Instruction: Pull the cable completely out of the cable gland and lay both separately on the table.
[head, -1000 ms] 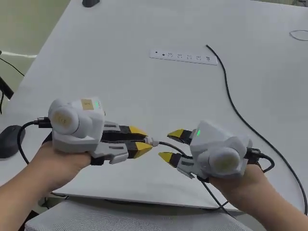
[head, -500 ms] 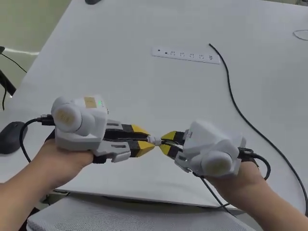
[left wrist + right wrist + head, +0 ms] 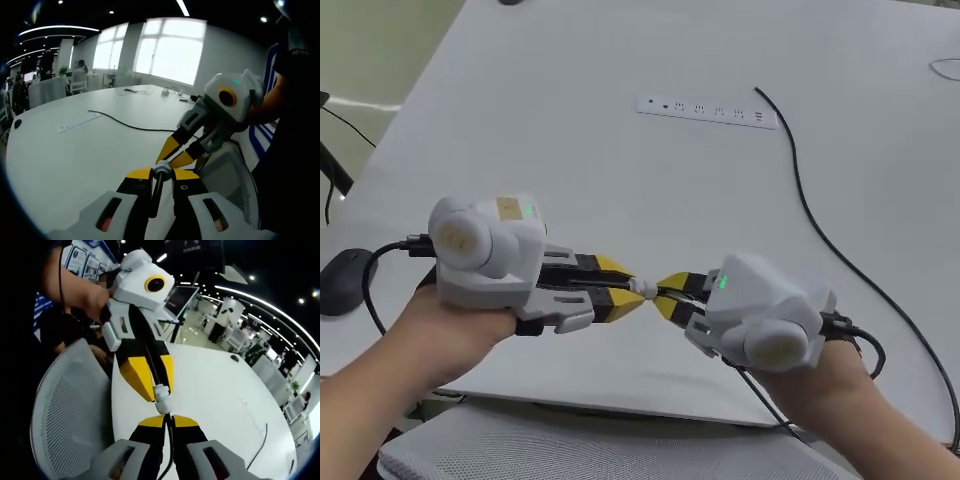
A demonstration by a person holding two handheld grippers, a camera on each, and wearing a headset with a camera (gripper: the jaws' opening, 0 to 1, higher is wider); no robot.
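**Taking hold at both ends of a cable gland (image 3: 642,290)**

Low in the middle of the head view, the left gripper (image 3: 625,287) and the right gripper (image 3: 667,296) meet tip to tip above the near edge of the white table (image 3: 620,150). The small white cable gland is pinched between them in the air. In the right gripper view, the left gripper's yellow jaws are closed on the far end of the cable gland. The thin black cable (image 3: 169,440) runs out of the near end and straight down between the right gripper's own jaws, which are drawn narrow on it just beside the cable gland.

The cable gland looks like a light, rigid plastic piece, probably smooth, so a firm clamp across its body seems right. The cable looks soft and bendy with a grippy jacket. Held this close to the cable gland, it should pull straight rather than buckle, though the seal inside may drag. Neither piece lies on the table yet.
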